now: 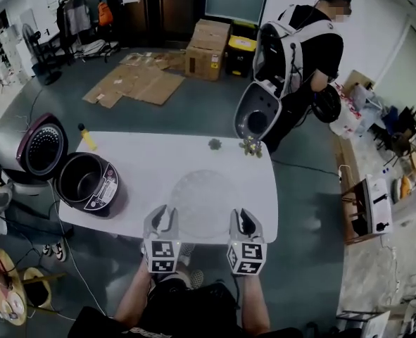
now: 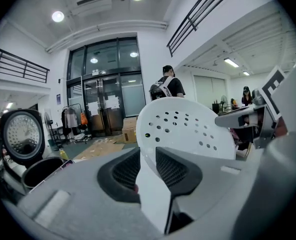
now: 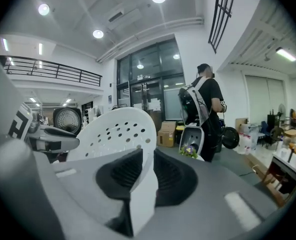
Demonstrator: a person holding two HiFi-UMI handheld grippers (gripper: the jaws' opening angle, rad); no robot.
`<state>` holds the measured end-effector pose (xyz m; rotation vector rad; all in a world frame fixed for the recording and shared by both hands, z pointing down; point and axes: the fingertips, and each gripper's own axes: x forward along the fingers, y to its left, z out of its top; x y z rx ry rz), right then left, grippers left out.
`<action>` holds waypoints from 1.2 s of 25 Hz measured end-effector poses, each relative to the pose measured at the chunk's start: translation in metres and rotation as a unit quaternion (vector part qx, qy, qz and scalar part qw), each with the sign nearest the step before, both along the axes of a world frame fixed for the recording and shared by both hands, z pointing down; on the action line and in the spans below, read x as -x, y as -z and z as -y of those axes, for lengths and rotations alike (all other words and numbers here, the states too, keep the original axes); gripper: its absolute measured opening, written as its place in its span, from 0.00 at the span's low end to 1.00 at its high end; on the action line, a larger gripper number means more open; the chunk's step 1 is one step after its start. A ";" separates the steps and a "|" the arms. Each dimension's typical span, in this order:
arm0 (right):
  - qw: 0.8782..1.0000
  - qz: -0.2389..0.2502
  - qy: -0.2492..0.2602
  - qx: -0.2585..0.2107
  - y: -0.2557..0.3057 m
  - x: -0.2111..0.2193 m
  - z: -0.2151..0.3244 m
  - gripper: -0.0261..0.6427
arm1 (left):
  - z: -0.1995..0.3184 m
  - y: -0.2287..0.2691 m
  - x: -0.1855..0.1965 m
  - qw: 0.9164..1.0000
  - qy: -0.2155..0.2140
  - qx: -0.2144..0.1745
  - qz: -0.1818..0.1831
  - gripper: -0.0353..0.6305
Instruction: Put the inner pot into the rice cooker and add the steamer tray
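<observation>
The white perforated steamer tray (image 1: 204, 201) is held tilted above the white table (image 1: 264, 196), its far side higher. My left gripper (image 1: 162, 215) is shut on the tray's near-left rim and my right gripper (image 1: 244, 218) on its near-right rim. In the left gripper view the rim of the tray (image 2: 188, 129) runs between the dark pads of the left gripper (image 2: 148, 166). The right gripper view shows the same on the tray (image 3: 117, 131), with the right gripper (image 3: 146, 171) clamped on it. The rice cooker (image 1: 98, 196) stands at the table's left end, lid (image 1: 42, 148) up, with the inner pot (image 1: 79, 177) inside.
A yellow bottle (image 1: 86, 137) lies behind the cooker. A small plant (image 1: 250, 146) and a dark object (image 1: 214, 144) sit at the table's far edge. A person with a backpack (image 1: 303, 55) stands beyond, beside another open cooker (image 1: 255, 113). Cardboard boxes (image 1: 208, 48) are on the floor.
</observation>
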<state>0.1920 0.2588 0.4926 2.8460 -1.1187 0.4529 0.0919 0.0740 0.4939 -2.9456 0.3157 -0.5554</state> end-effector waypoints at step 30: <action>0.962 -0.030 0.270 -0.032 0.035 0.052 0.318 0.14 | 0.233 0.032 0.137 0.965 0.259 -0.027 -0.019 0.21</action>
